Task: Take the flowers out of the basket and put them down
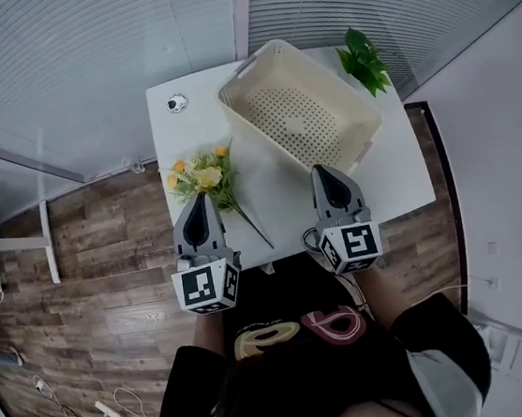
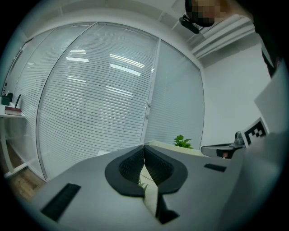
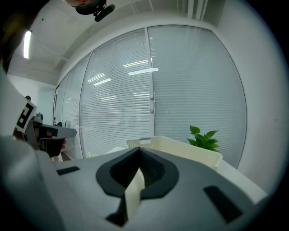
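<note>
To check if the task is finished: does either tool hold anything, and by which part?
Nothing is held. The left tool and the right tool are shut and empty; the flowers lie on the table beside the basket.

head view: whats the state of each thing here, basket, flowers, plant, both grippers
basket: upright on the table, empty
flowers: out of the basket, lying on the table to its left
green plant: upright, beyond the basket
left gripper: fingers shut, holding nothing
right gripper: fingers shut, holding nothing
</note>
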`<state>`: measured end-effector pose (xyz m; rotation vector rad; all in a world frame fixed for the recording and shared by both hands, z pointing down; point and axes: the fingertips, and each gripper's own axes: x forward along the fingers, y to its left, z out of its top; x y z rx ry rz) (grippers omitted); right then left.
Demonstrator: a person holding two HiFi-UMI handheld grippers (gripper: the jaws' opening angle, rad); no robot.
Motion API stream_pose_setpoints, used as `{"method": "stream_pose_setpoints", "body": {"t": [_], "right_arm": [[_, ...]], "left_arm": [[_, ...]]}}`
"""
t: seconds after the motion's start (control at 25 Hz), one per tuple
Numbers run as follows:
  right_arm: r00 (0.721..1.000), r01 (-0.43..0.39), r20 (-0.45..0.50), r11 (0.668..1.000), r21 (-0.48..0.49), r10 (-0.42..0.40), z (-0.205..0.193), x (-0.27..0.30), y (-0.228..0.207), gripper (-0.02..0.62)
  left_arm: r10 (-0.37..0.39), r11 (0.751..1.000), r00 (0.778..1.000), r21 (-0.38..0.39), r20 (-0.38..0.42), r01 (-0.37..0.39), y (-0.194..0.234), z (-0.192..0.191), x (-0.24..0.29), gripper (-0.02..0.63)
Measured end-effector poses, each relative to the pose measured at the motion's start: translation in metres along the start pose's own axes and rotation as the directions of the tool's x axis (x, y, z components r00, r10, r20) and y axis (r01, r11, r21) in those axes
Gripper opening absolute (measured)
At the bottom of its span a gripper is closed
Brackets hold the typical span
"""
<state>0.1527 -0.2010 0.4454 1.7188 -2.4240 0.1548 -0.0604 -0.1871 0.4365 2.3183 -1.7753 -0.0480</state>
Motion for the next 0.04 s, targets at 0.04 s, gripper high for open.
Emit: {"method": "stream_pose_setpoints", "body": {"t": [0.04], "right_arm": [[1.0,0.0,0.0,1.0,0.0,0.0,0.0002,0.001,0.0001,0.008]], "left_arm": [[-0.001,1.0,1.0,0.001,0.001,0.001,0.0,0.0,0.0004,0.018]]}}
